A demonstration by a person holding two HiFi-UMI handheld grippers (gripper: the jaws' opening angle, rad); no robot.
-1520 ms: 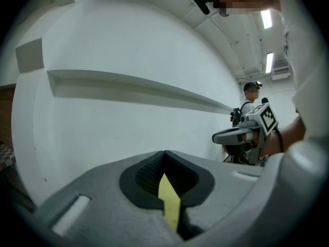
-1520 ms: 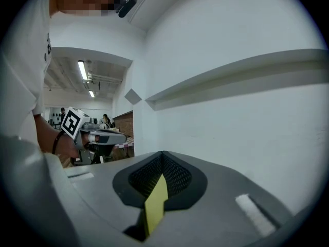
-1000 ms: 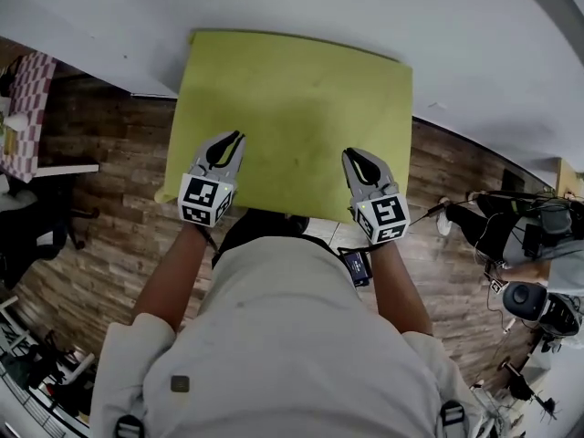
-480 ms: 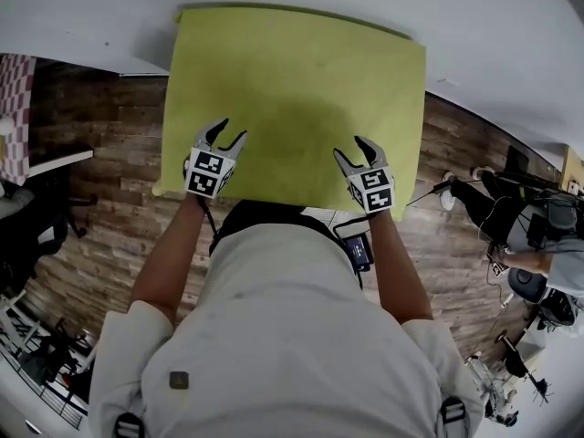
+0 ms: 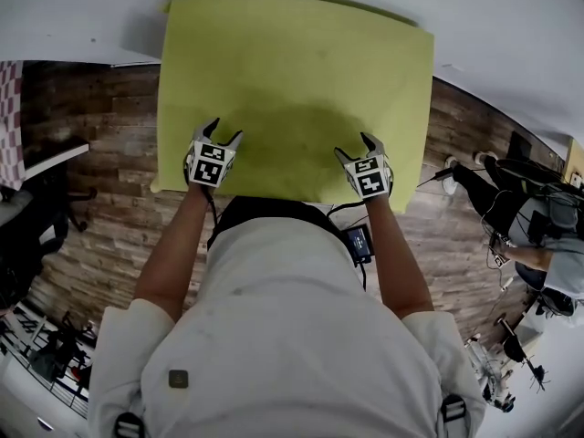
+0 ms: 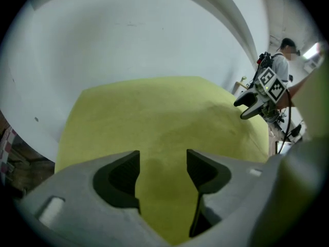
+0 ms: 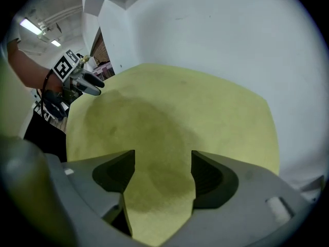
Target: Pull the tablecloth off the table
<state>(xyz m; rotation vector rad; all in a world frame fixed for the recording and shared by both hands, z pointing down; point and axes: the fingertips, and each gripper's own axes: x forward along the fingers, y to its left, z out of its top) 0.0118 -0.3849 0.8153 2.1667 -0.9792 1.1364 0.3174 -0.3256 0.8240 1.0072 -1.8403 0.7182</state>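
A yellow-green tablecloth (image 5: 292, 80) covers the whole table and lies flat against the white wall. My left gripper (image 5: 224, 133) hovers over its near left edge and my right gripper (image 5: 356, 147) over its near right edge, both pointing steeply down. The left gripper's (image 6: 162, 161) jaws have just been opening and stand wide, with only tablecloth (image 6: 154, 117) showing in the gap and no pad touching it. It is the same for the right gripper (image 7: 163, 162), open over the tablecloth (image 7: 169, 112). Each gripper view also catches the other gripper: the right gripper (image 6: 254, 99) and the left gripper (image 7: 85, 84).
Wood-plank floor (image 5: 100, 208) surrounds the table. A white wall (image 5: 511, 35) runs behind it. A person with gear and cables (image 5: 538, 245) stands at the right. A dark chair (image 5: 27, 235) and a checked cloth (image 5: 9, 117) are at the left.
Both grippers have dropped toward the cloth's near edge and tipped downward. Their jaws went from shut to wide open. The cloth has not moved.
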